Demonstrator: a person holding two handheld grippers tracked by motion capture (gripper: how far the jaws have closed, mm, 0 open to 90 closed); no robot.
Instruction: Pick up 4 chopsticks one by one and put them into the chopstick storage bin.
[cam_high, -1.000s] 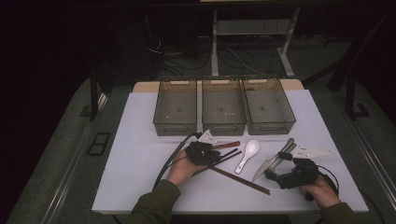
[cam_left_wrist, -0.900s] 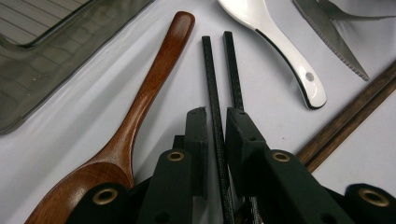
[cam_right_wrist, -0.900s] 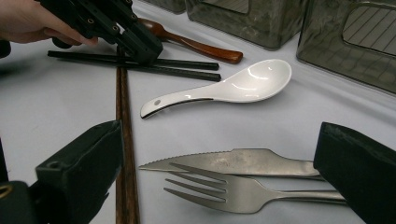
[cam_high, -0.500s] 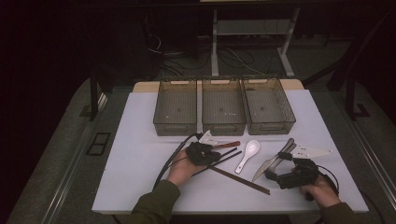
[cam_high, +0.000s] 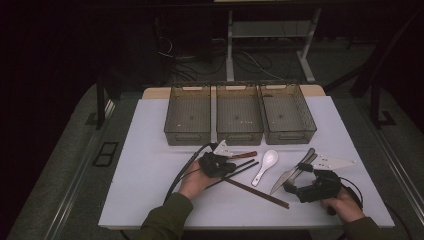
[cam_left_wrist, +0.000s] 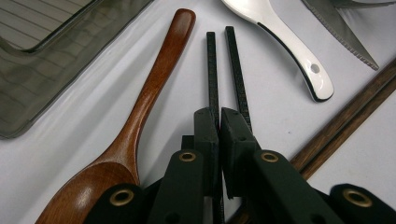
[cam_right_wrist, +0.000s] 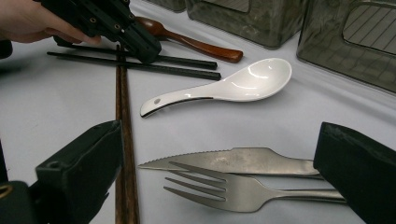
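Pinching black chopsticks (cam_left_wrist: 215, 70) in left tool (cam_left_wrist: 219, 122), right tool (cam_right_wrist: 224, 177) wide around knife (cam_right_wrist: 233, 161), fork (cam_right_wrist: 224, 186), no writing legible

White table (cam_high: 150, 150) on grey floor (cam_high: 65, 165) (cables behind); room dark.

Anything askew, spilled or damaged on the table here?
Nothing spilled or broken. One oddity: the brown chopsticks lie diagonally, crossing under the black chopsticks that the left gripper pinches, so lifting could drag them.
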